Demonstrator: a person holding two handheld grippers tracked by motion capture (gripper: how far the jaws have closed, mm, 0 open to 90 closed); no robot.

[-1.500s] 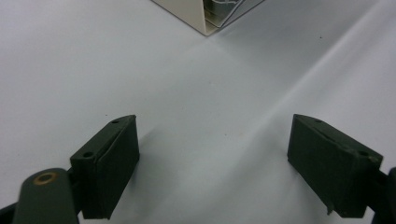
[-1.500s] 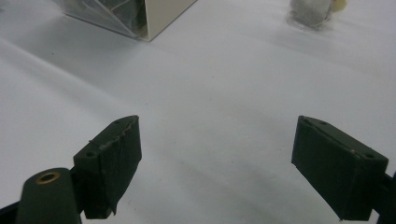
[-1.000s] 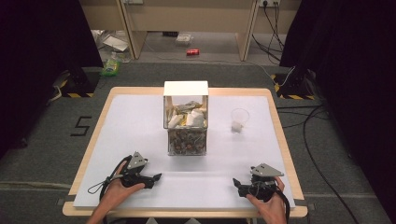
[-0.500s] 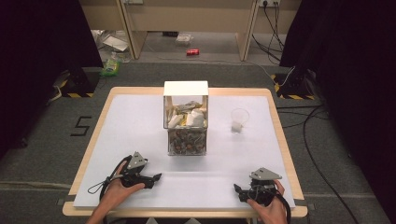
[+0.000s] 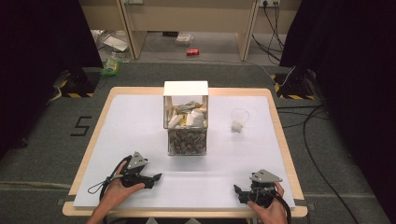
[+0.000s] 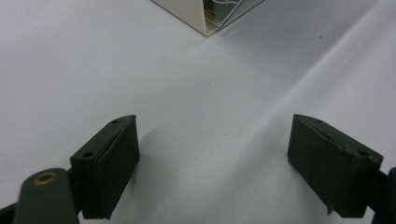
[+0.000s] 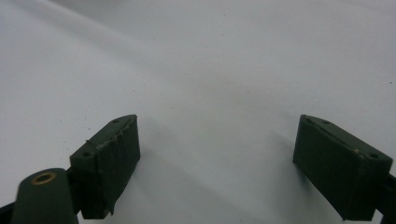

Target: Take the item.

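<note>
Clear box upright, mid-table; filled

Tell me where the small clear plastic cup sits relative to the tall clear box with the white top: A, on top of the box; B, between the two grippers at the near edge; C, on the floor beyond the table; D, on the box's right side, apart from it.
D: in the high view the small clear plastic cup stands on the white table to the right of the tall clear box, with bare surface between them.

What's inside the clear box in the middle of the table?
The box holds pale wrapped or crumpled items in its upper part and a darker mass of small pieces in its lower part. Its white lid hides anything directly beneath it.
</note>
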